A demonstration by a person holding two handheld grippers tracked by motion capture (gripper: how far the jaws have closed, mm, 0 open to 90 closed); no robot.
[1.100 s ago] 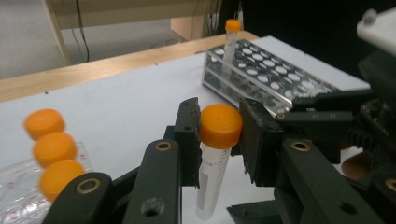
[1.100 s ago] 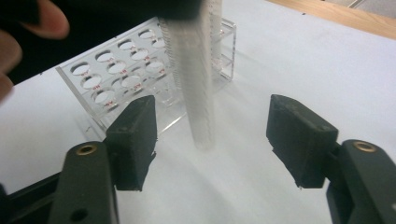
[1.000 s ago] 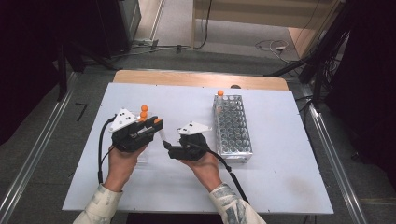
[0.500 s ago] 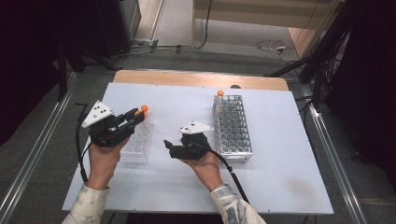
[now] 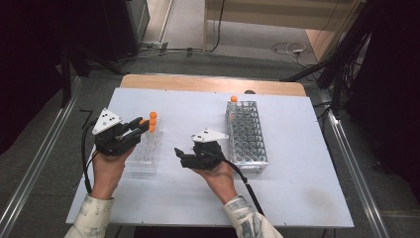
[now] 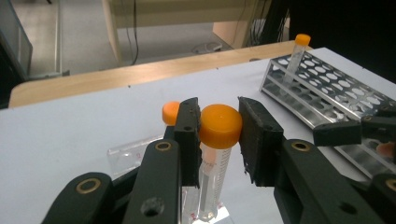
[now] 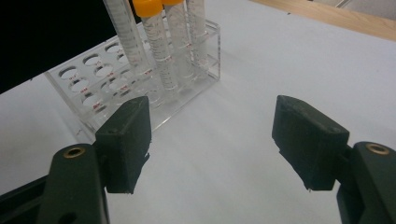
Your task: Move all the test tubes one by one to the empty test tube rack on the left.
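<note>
My left gripper [image 5: 146, 124] [image 6: 219, 135] is shut on the orange cap of a clear tube [image 6: 220, 125], which hangs upright over the far end of a clear plastic rack [image 5: 142, 159] [image 6: 133, 150]. A second orange cap [image 6: 170, 112] shows just behind the left jaw. The rack's tubes [image 7: 156, 44] stand close together at its far end, their caps [image 5: 152, 119] bunched by the left jaws. To the rack's right, my right gripper [image 5: 178, 153] [image 7: 212, 135] points at it, low over the table, open and holding nothing.
A metal tube rack [image 5: 246, 136] [image 6: 327, 95] stands right of centre with one orange-capped tube [image 5: 234, 100] [image 6: 299, 49] at its far end. All of this rests on a white board [image 5: 297, 188] on the table, with a wooden strip [image 5: 208, 83] along the far edge.
My left hand has swung to the left and turned, while the capped tube in its jaws stayed over the clear rack's far end. The right hand has kept still.
</note>
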